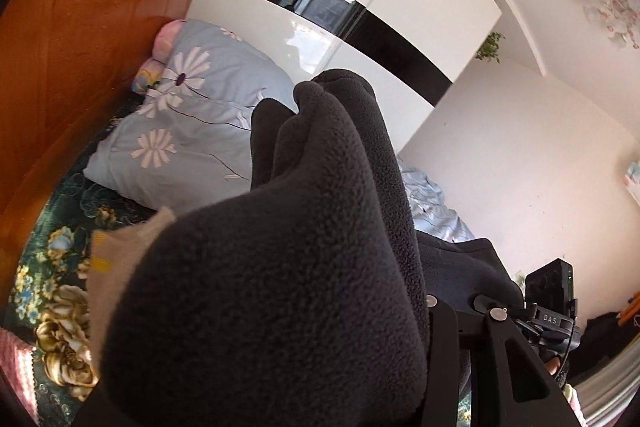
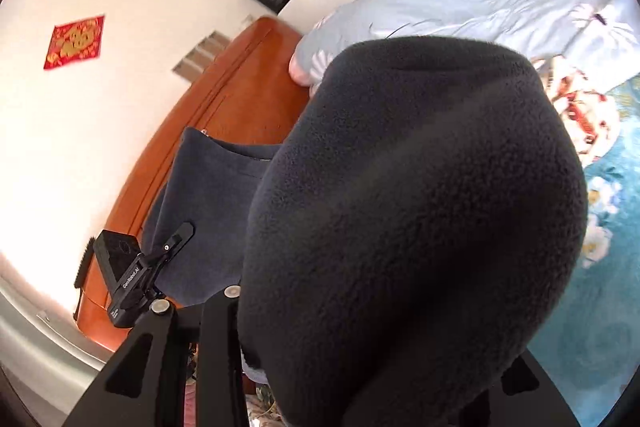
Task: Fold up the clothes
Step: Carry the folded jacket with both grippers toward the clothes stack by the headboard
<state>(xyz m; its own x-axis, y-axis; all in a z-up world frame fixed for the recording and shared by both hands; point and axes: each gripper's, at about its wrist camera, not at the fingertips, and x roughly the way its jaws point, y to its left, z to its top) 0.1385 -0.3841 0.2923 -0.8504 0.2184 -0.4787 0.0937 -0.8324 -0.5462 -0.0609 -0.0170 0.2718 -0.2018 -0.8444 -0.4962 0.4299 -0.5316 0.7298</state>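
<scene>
Dark fleece was bunched over the left gripper, held up off the bed near its wooden headboard; jaws hidden by cloth, so spread or pinching could not be told. The right wrist view showed the same fleece draped over the right gripper, fingertips likewise covered, state not readable. A blue floral quilt lay folded along the bed's far edge by the wardrobe.
</scene>
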